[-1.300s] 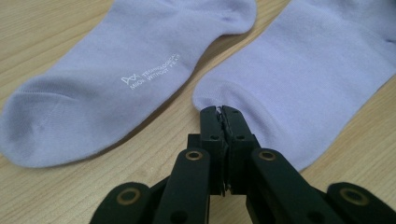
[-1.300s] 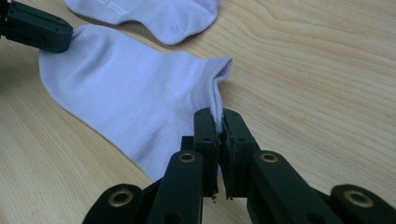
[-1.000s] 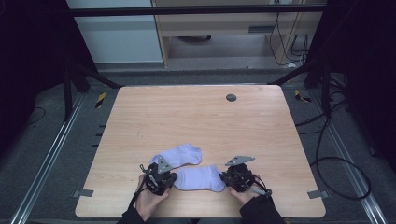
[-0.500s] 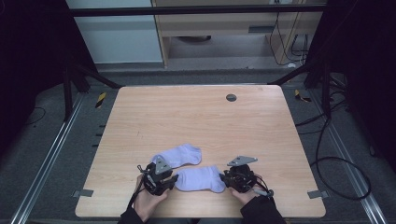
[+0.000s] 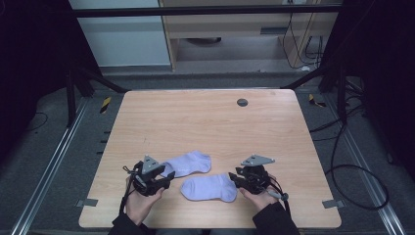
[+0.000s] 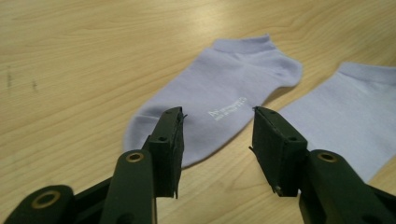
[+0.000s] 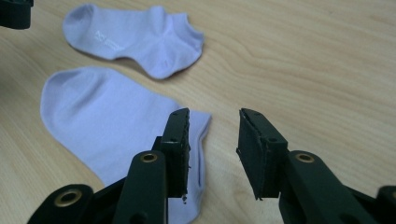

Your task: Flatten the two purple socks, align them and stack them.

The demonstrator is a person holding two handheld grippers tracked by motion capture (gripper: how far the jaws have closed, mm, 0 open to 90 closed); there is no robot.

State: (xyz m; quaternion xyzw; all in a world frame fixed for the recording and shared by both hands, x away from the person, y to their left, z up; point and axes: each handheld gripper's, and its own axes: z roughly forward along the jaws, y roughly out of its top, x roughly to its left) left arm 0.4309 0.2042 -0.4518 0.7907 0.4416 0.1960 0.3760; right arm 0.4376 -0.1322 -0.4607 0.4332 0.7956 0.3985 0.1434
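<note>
Two lavender ankle socks lie flat on the wooden counter, low in the high view, no container anywhere around them. The far sock sits lower centre-left of the frame, toe pointing toward the left gripper, cuff toward frame centre. The near sock lies just below and right of it, its cuff end next to the right gripper. The socks sit close together, slightly staggered; whether they touch I cannot tell.

Left gripper view: far sock ahead of the jaws, small white print on the sole, near sock at frame right. Left jaws apart, have just been opening, nothing clamped; the sock's toe lies under and ahead of the gap.

Right gripper view: near sock centre-left, far sock upper left. Right jaws apart, have just been opening, pads off the fabric; the sock's cuff edge lies beside the left-hand jaw, bare counter in the gap.

Small dark round disc near the counter's top edge, centre.
</note>
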